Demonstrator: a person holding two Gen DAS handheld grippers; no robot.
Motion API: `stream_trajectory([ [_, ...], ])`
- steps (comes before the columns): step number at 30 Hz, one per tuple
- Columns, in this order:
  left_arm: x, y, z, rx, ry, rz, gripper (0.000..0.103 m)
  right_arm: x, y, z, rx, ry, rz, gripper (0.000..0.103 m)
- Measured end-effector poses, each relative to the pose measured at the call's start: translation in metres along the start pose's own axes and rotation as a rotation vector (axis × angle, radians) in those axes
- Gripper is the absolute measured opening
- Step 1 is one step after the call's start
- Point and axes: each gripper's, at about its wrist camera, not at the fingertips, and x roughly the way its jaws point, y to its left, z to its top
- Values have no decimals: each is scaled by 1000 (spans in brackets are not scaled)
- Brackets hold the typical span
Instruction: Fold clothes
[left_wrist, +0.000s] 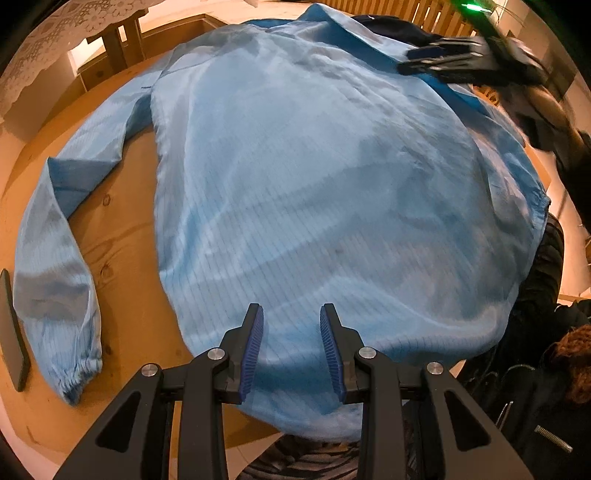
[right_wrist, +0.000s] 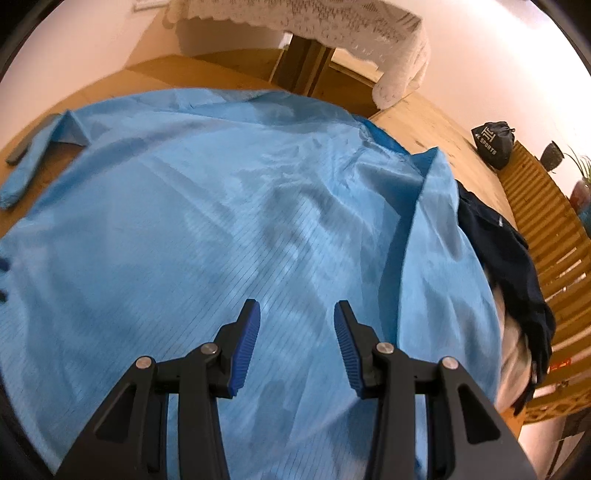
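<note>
Hovering with jaws apart and empty, left hand-held gripper and right hand-held gripper hang over the blue jacket. Fabric looks thin, limp, slippery; best pinched at the hem just below the left one, or the sleeve cuff to its left.

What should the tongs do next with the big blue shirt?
Probably pinch the long sleeve and fold it over the blue shirt. The shirt lies spread flat on the wooden table, that sleeve sticks out sideways, and the left tongs and right tongs hang open, holding nothing.
</note>
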Motion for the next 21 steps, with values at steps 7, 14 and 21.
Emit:
stream_trajectory([
  [7, -6, 3, -16, 3, 27, 18, 31, 67, -13, 25, 12, 88, -31, 41],
  [14, -18, 9, -30, -20, 38, 20, 31, 79, -30, 30, 29, 97, -44, 64],
  [21, -31, -31, -48, 52, 34, -53, 31, 62, -28, 28, 50, 111, 6, 64],
])
